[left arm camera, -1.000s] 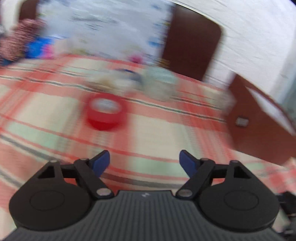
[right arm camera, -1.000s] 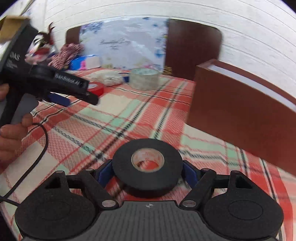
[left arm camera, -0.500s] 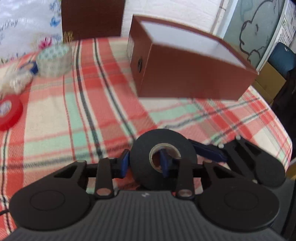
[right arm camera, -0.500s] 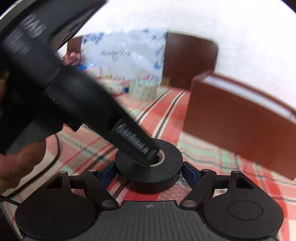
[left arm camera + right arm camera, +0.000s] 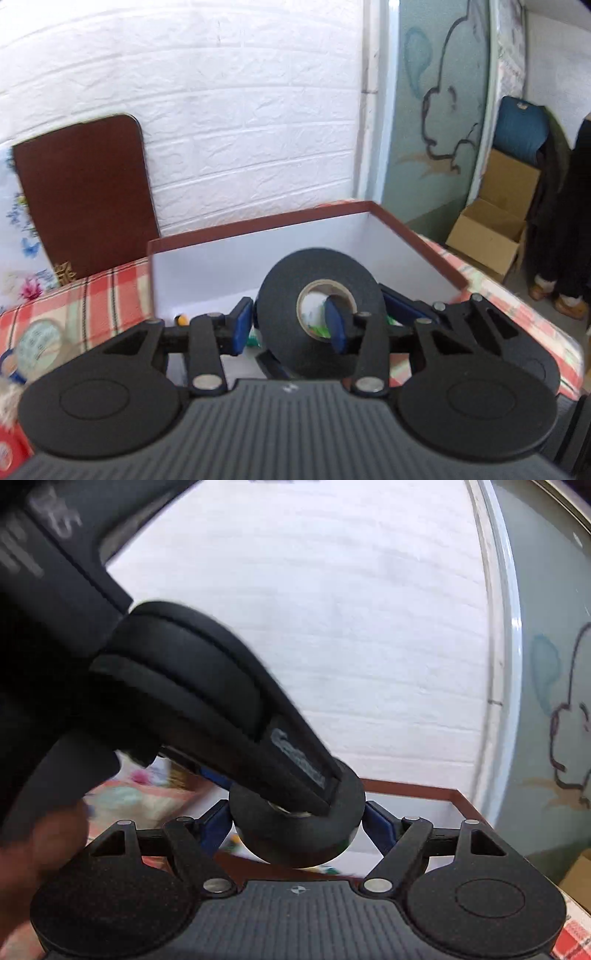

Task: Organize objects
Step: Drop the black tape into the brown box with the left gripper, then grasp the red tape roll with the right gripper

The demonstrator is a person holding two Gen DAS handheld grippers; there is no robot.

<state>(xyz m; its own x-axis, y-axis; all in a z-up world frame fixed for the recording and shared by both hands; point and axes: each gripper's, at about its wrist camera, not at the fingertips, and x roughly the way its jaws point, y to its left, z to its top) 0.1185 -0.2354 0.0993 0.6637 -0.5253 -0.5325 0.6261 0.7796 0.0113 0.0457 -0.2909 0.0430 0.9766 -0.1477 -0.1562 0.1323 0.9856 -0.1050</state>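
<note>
The black tape roll (image 5: 317, 291) hangs over the open brown box (image 5: 258, 226) with its white inside. My right gripper (image 5: 299, 823) is shut on the roll's outer rim, a blue pad on each side; one right finger (image 5: 400, 308) shows behind the roll. My left gripper (image 5: 289, 325) has one finger inside the roll's core and the other just outside the rim. Its jaws are opening and the pads stand off the roll's wall. In the right wrist view that left finger (image 5: 295, 771) reaches down into the core. The box rim (image 5: 406, 792) lies right behind.
Small green and orange things lie on the box floor (image 5: 179, 318). A patterned tape roll (image 5: 37, 343) sits on the plaid tablecloth (image 5: 110, 291) at left. A brown chair back (image 5: 85, 199) and a white brick wall stand behind. A cardboard box (image 5: 487, 236) is on the floor at right. A hand (image 5: 44, 849) holds the left gripper.
Both grippers have risen with the black roll from the tablecloth to over the open box. The left jaws, which pinched the roll's wall, have spread apart.
</note>
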